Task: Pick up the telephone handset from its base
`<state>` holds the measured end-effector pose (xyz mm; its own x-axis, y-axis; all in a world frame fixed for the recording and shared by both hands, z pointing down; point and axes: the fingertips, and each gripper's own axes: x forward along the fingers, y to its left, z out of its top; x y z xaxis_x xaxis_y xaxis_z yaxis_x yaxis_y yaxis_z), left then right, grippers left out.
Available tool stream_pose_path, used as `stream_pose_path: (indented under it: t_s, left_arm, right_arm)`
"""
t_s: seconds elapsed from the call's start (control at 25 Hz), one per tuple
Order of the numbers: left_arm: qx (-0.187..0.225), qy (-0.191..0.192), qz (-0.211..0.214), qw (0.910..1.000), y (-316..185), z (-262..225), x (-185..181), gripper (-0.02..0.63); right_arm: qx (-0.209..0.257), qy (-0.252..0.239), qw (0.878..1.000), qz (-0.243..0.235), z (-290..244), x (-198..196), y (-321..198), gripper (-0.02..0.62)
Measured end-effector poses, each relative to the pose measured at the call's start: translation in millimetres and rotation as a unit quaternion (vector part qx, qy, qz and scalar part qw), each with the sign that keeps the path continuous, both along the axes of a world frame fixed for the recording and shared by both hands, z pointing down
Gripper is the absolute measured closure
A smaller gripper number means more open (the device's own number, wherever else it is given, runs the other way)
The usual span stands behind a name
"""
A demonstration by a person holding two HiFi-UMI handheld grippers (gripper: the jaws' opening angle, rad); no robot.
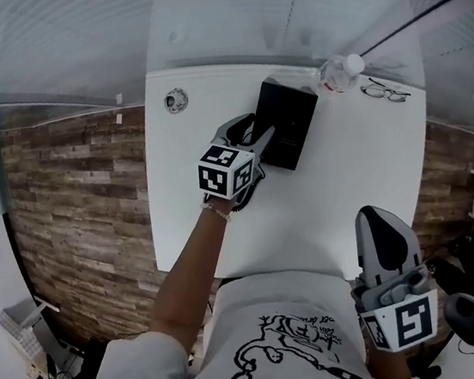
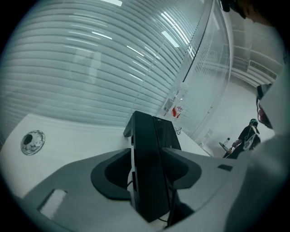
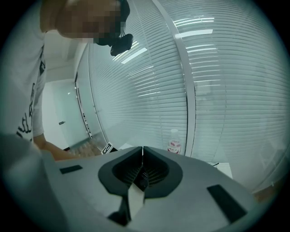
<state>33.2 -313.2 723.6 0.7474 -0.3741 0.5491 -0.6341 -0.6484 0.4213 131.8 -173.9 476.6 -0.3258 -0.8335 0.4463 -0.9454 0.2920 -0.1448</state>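
A black telephone [image 1: 290,117] lies on the white table [image 1: 364,167] towards its far side. My left gripper [image 1: 257,131] reaches over the phone's near left edge. In the left gripper view, the long black handset [image 2: 146,181] stands between the two grey jaws of the left gripper [image 2: 147,154], which are spread wide on either side of it; I see no firm press on it. The base [image 2: 166,133] shows just to the handset's right. My right gripper [image 1: 379,216] hangs off the table by the person's torso. The right gripper [image 3: 142,152] is shut with nothing in it.
A clear water bottle [image 1: 340,72] stands at the table's far edge just past the phone, with a pair of glasses [image 1: 384,90] to its right. A round cable grommet [image 1: 176,100] sits far left. A glass wall with blinds runs behind the table.
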Motion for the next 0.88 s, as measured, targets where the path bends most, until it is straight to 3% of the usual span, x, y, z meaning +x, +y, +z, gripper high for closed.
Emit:
stream_pose_path:
  t_s: [0.2,0.32,0.48,0.68,0.88]
  left_arm:
    - [-0.019,0.035,0.011,0.9991,0,4,3,0.424]
    - [-0.026,0.034,0.002,0.9991,-1,4,2,0.436]
    - [-0.033,0.029,-0.029,0.9986,-1,-1,-4,0.48]
    - [-0.057,0.029,-0.056,0.9964,0,0,-8,0.485]
    - [-0.098,0.072,-0.084,0.989,1,-7,-13,0.502]
  right_arm:
    - [-0.008,-0.004,1.0,0.001,6,0,0,0.588]
    - [-0.01,-0.006,1.0,0.003,9,0,-2,0.588]
    - [-0.007,-0.008,1.0,0.004,6,0,-1,0.588]
    - [-0.002,-0.007,1.0,0.008,2,4,4,0.588]
    - [0.003,-0.008,1.0,0.013,-2,7,7,0.588]
